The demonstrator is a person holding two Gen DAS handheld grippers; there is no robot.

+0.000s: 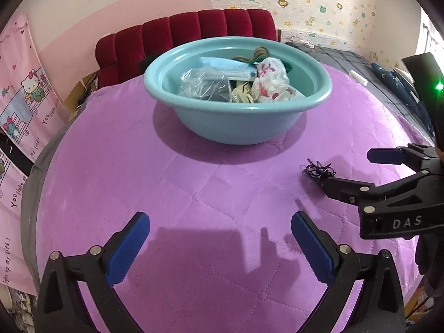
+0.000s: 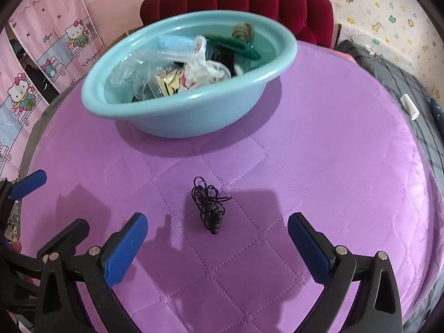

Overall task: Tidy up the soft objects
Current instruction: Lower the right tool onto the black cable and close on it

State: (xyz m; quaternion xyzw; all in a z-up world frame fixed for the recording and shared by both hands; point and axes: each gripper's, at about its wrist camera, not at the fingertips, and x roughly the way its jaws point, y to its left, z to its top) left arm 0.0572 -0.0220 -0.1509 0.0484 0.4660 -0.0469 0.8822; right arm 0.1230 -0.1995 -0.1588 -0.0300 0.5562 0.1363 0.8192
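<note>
Purple quilted bedspread (image 2: 319,144) covers the work surface, stitched in a diamond pattern. A light blue round plastic basin (image 2: 177,122) stands on it toward the far side, in front of a dark red tufted velvet headboard (image 2: 277,2).

Basin contents, as far as they can be made out: crumpled clear plastic bag (image 1: 199,83), pale blue folded cloth (image 1: 222,66), white plastic bag with red flower print (image 1: 272,83), a green fabric strip (image 2: 236,43), an olive-coloured yarn bundle (image 2: 243,31). Other pieces underneath are too jumbled to tell.

One item lies outside the basin: a small black tangle of thin cord with a dark lump at its near end (image 2: 209,206). It rests flat on the bedspread, well apart from the basin, on the near side of it.

Right gripper (image 2: 217,242): blue-padded fingers spread wide, nothing between them. The black tangle sits just ahead of the fingertips, roughly centred on the gap, touching neither pad. In the left wrist view the right gripper (image 1: 349,170) comes in from the right edge, and its lower black finger overlaps the tangle's (image 1: 317,169) edge.

Left gripper (image 1: 220,242): fingers also spread wide, holding nothing, over bare bedspread. The tangle lies ahead and off to its right, outside its span.

Pink cartoon-cat curtain (image 2: 22,91) hangs at left.
</note>
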